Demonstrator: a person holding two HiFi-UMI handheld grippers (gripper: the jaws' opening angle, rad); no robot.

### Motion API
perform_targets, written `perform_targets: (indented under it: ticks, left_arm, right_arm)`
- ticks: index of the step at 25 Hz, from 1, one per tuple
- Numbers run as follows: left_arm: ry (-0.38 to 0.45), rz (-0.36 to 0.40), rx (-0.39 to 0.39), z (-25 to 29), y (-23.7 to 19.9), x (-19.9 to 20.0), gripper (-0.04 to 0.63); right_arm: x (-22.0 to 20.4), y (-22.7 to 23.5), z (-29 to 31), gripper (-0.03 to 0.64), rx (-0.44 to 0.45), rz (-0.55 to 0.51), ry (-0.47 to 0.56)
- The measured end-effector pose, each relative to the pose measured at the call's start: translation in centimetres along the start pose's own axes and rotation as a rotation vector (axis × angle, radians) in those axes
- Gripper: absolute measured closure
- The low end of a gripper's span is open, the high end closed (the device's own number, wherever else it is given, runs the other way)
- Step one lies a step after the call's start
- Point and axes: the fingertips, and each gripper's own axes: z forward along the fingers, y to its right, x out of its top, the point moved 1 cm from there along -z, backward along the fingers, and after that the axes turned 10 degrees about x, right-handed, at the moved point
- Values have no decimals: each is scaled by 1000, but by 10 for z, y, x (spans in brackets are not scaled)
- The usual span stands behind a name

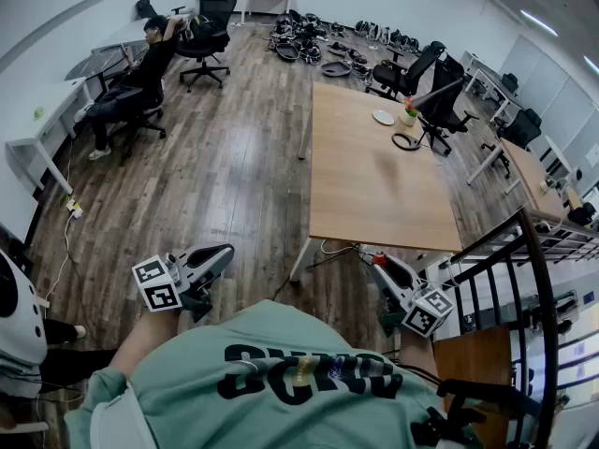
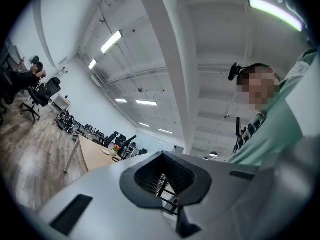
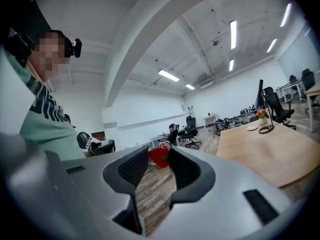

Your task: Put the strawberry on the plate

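The right gripper [image 3: 161, 157] is clamping the strawberry [image 3: 157, 156], seen clearly only in its own view. The head view is showing the left gripper [image 1: 223, 253] closed and empty, and the plate [image 1: 384, 117] on the far table [image 1: 374, 190].

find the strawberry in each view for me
Head view: strawberry at the tip of the right gripper, lower right, just off the table's near edge.
Left gripper view: not in it.
Right gripper view: centre, held between the jaw tips.
Shared landmark: the table.
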Motion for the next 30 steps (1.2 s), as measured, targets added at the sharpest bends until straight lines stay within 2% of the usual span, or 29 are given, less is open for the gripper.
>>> perform_targets:
  ticks: [18,30]
  left_arm:
    - [-18,18,-6,27,28,-13,604]
    - [-58,1,-37,72,86,-51,603]
  right_arm:
    - [7,13,-27,468,37,-23,30]
    - [5,22,-113,468,14,11,59]
